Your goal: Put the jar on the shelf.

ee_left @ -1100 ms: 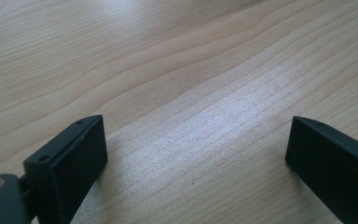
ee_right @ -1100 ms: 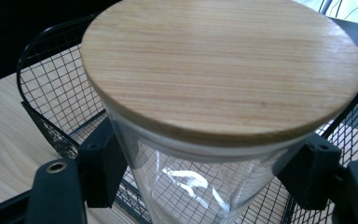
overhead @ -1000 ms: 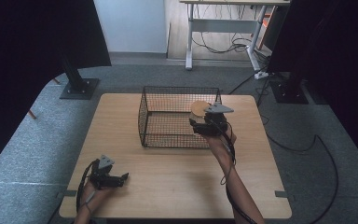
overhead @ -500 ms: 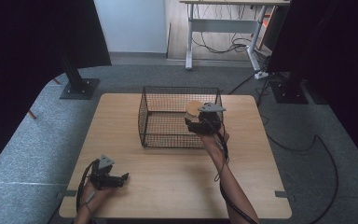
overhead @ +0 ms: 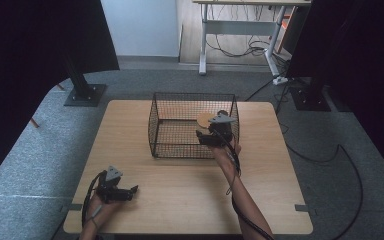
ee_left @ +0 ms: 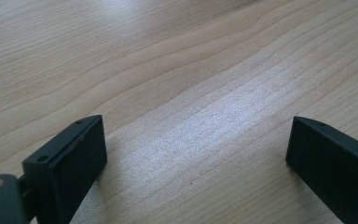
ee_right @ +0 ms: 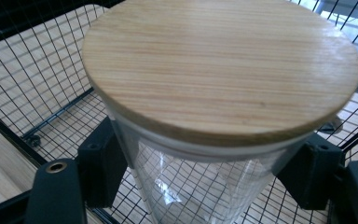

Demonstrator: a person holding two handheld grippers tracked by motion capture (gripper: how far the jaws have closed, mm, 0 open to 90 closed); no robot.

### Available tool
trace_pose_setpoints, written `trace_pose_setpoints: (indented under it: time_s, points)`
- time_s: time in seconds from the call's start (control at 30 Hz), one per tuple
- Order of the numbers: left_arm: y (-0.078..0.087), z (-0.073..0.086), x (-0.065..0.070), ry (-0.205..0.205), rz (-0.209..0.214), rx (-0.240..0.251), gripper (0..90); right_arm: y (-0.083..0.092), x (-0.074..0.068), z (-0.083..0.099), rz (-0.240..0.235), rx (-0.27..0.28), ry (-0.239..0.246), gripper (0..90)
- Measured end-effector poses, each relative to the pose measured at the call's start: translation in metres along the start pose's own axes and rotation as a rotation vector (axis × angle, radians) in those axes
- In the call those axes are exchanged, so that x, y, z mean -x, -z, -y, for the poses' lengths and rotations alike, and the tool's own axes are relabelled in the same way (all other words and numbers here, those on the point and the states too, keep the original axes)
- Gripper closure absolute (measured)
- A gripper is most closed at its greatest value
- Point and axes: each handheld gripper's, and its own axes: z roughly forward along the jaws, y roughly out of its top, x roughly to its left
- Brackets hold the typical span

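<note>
I see a light wooden table (overhead: pixel 180 195) in the middle of the high view, standing on grey carpet. A black wire basket (overhead: pixel 172 127) sits on its upper centre. At the lower left, my left gripper (overhead: pixel 125 192) rests on the bare wood.

A light wooden table (overhead: pixel 180 200) stands on grey carpet flooring (overhead: pixel 40 150). Beyond its far edge, a white-legged desk (overhead: pixel 202 45) has a tangle of dark cables (overhead: pixel 235 47) lying under it. Black stand bases (overhead: pixel 82 95) sit near the table's far corners, and black curtains (overhead: pixel 25 55) hang at both sides.
</note>
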Motion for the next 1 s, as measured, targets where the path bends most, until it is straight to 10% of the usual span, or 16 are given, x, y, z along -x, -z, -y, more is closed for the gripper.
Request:
trace_pose_setpoints:
  time_s: [1.0]
  points:
    - [0.000, 0.000, 0.000, 0.000, 0.001, 0.001, 4.8, -0.026, 0.001, 0.015, 0.014, -0.089, 0.009, 25.8]
